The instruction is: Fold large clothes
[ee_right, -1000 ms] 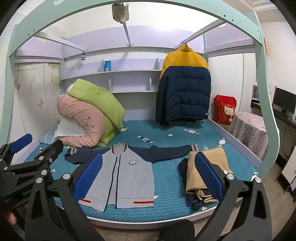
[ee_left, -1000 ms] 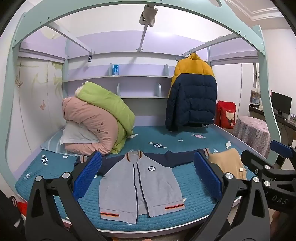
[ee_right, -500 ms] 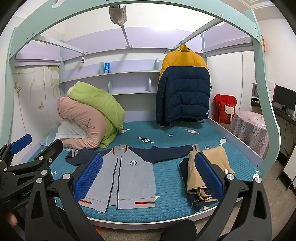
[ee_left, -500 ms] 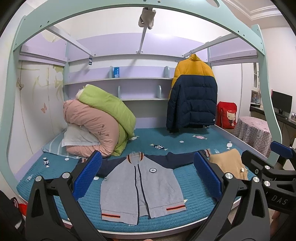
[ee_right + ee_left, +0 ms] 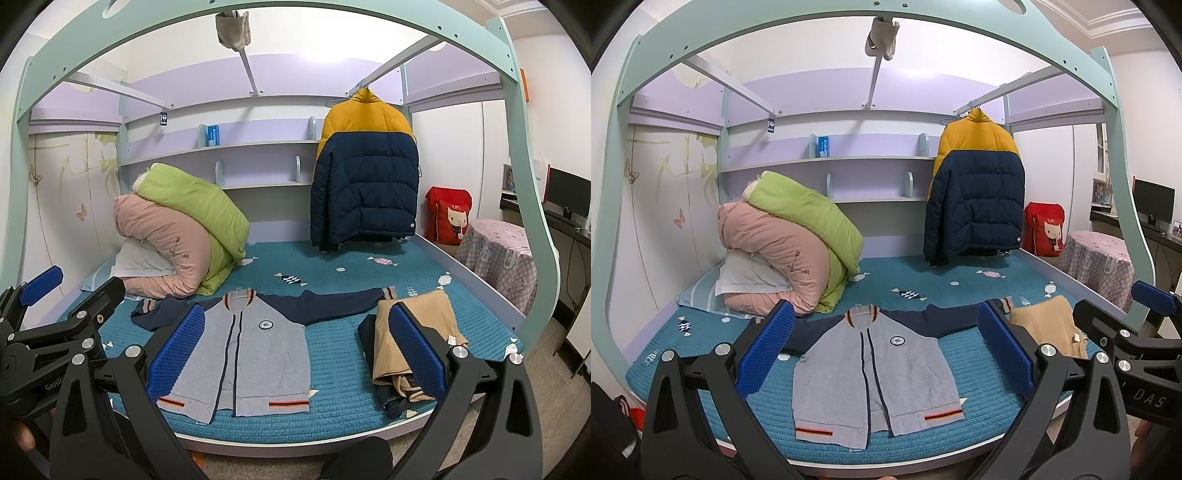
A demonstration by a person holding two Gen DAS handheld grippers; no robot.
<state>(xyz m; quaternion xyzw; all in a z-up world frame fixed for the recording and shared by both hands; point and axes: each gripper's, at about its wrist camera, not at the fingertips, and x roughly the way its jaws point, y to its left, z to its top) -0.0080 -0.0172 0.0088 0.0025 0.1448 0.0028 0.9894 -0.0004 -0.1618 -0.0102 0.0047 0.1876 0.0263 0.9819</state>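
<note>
While both tools gape empty, left tool (image 5: 884, 350), right tool (image 5: 295, 347), grey jacket (image 5: 875, 373) flat on bed (image 5: 923, 273), seemingly unfolded

Both cameras have shifted slightly relative to the bed (image 5: 713, 332). In the left wrist view, the grey jacket (image 5: 875, 373) sits marginally higher and further right in frame than one second ago. In the right wrist view, the bed frame arch (image 5: 280, 14) has dropped toward the picture centre (a small upward tilt), and the hanging puffer coat (image 5: 365, 173) appears slightly higher.
</note>
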